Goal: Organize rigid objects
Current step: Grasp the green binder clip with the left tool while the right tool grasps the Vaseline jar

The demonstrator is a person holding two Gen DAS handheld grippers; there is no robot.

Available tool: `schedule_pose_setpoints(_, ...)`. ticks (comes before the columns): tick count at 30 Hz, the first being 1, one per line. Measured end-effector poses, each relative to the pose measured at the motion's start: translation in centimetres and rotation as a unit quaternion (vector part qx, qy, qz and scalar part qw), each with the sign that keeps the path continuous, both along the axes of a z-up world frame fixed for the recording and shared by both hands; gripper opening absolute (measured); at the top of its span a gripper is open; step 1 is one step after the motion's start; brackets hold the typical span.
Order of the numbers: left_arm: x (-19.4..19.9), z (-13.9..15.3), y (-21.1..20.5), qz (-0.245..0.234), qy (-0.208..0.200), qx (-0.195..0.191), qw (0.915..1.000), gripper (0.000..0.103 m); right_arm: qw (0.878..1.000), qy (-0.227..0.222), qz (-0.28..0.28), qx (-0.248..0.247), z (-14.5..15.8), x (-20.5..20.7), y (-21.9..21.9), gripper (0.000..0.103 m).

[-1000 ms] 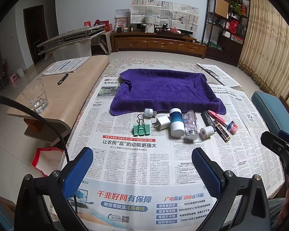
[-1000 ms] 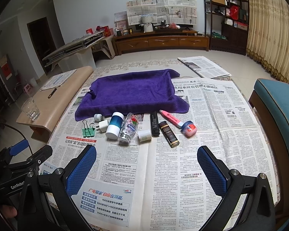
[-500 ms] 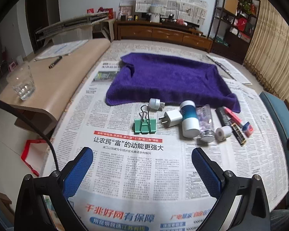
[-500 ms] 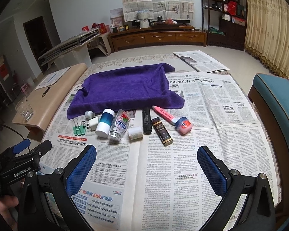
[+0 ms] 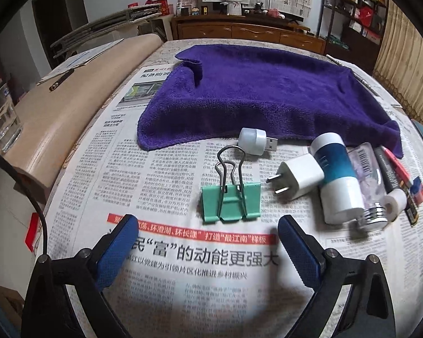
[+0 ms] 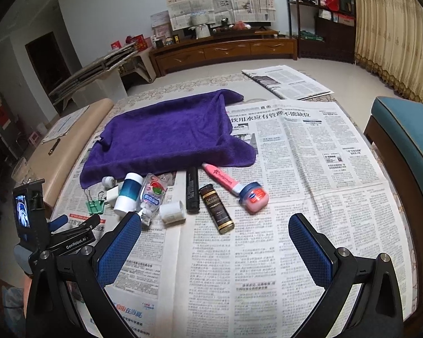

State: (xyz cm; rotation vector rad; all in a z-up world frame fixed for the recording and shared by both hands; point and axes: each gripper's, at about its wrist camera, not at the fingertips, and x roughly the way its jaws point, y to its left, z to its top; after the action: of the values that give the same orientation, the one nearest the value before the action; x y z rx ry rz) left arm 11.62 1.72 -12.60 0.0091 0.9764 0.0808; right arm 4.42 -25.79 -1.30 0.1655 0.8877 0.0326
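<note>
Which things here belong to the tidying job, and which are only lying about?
For the job: green binder clip, USB night light, white plug adapter, blue-white bottle, clear bottle, pink jar, purple towel.

Lying about: drinking glass, pen, teal chair, newspaper sheets.

Dim, even indoor light; fisheye-warped edges, dark vignetted corners.
</note>
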Motion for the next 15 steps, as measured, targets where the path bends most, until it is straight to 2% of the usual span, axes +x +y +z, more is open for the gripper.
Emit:
schedule_pose_setpoints(5,0.6,-0.4,0.6,0.012,-0.014,-0.023,0.9996,0.094,1.000,0.015,0.007,-0.011,-0.7,2.3,-1.4,0.103)
schedule_pose_setpoints(9,0.8,-0.4,0.6,0.022,-0.018,-0.023,0.9993,0.089,0.999,0.023,-0.021,-0.007,-2.4,3.4,-3.5,0.102)
schedule_pose_setpoints(10,0.8,-0.4,0.6,0.022,-0.019,-0.023,0.9993,0.086,0.999,0.021,-0.026,0.000,-2.9,3.5,-4.0,0.102)
schedule_pose_setpoints(11,0.7,-0.3,0.6,0.022,-0.022,-0.023,0.9993,0.079,0.999,0.021,-0.029,0.005,-3.6,3.6,-4.5,0.102)
schedule_pose_setpoints(12,0.7,-0.2,0.6,0.021,-0.026,-0.023,0.9992,0.073,0.999,0.027,-0.032,0.005,-4.4,3.7,-4.8,0.101)
schedule_pose_setpoints(14,0.7,0.0,0.6,0.016,-0.029,-0.023,0.9992,0.056,0.998,0.051,-0.040,-0.001,-6.0,4.0,-5.1,0.099)
schedule_pose_setpoints(15,0.7,0.0,0.6,0.013,-0.030,-0.023,0.9992,0.053,0.997,0.059,-0.042,0.000,-6.8,4.0,-5.2,0.097)
